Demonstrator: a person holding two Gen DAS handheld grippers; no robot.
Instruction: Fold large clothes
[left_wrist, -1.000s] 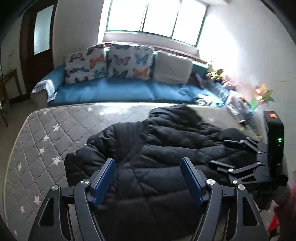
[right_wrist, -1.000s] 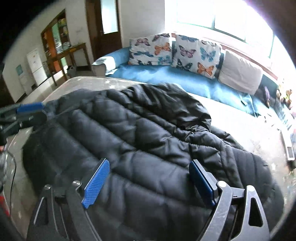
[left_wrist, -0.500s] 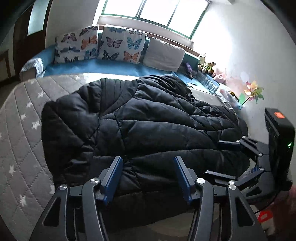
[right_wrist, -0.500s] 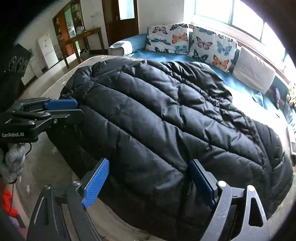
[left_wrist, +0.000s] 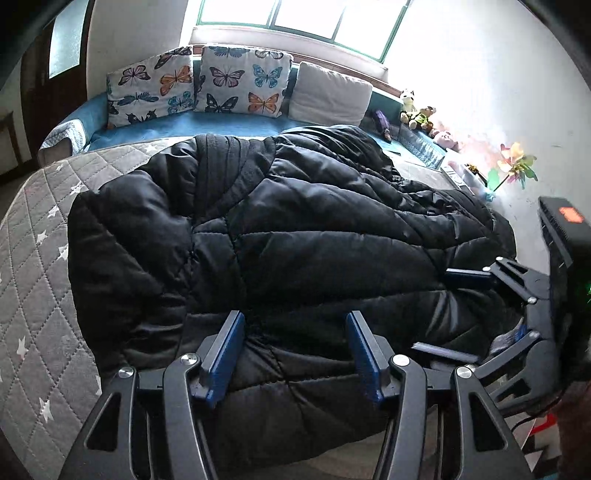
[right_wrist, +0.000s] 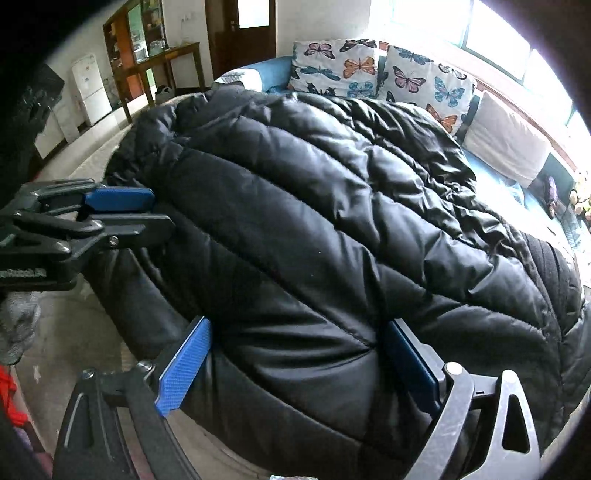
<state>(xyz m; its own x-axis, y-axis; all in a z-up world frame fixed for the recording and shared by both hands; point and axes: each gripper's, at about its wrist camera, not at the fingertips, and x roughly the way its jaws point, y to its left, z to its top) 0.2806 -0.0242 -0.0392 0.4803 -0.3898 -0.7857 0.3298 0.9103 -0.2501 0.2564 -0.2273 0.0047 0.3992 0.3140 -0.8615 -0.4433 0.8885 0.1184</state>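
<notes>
Grey star-quilted mattress (left_wrist: 33, 266) carries the black puffer jacket (left_wrist: 295, 229), spread before a blue sofa (left_wrist: 221, 125). Left gripper (left_wrist: 295, 350) points level over the near hem, jaws wide, holding nothing. Right gripper (right_wrist: 295, 365) reaches in low, its wide jaws straddling a puffed fold.

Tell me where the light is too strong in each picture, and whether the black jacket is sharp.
Left wrist view: the window and right wall are blown out; the jacket looks sharp. Right wrist view: the window glares at upper right; sheen on the jacket, edges bent by fisheye.
</notes>
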